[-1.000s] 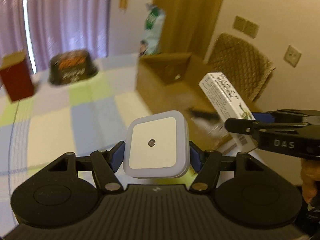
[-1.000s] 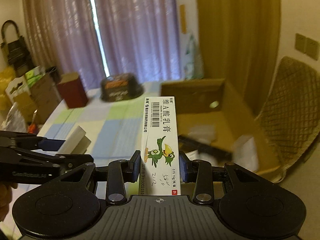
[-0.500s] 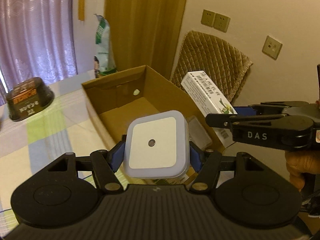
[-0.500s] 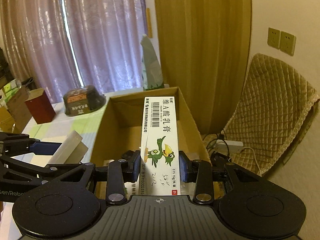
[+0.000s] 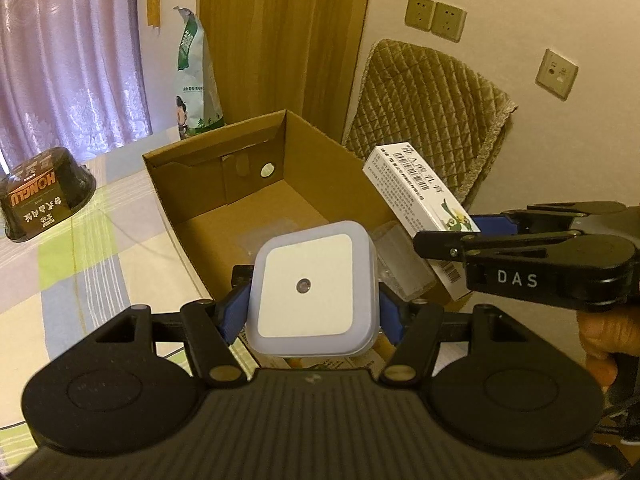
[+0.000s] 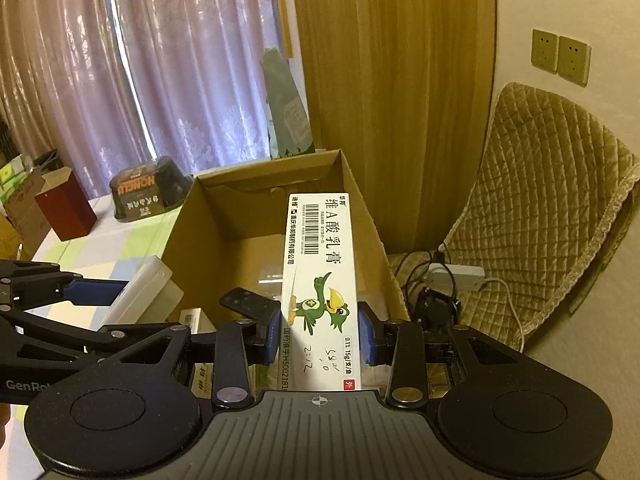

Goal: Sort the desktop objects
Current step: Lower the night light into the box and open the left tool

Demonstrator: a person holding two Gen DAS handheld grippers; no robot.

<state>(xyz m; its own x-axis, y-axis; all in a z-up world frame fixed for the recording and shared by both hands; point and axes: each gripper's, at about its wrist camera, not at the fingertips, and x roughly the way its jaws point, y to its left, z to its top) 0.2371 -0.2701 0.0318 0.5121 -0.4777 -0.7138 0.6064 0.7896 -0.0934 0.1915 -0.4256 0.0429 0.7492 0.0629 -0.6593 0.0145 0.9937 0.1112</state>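
While glossy square nightlight (image 5: 310, 286) sits clamped, matte corrugated box (image 5: 192, 184) gapes below.

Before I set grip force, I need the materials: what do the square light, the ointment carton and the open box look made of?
Square light: smooth matte white plastic, probably; rounded moulded corners, faint sheen. Ointment carton: thin printed paperboard with sharp folded edges, barcode and handwriting on its face. Open box: brown cardboard, likely corrugated; raw matte surface, folded flaps, a punched hole.
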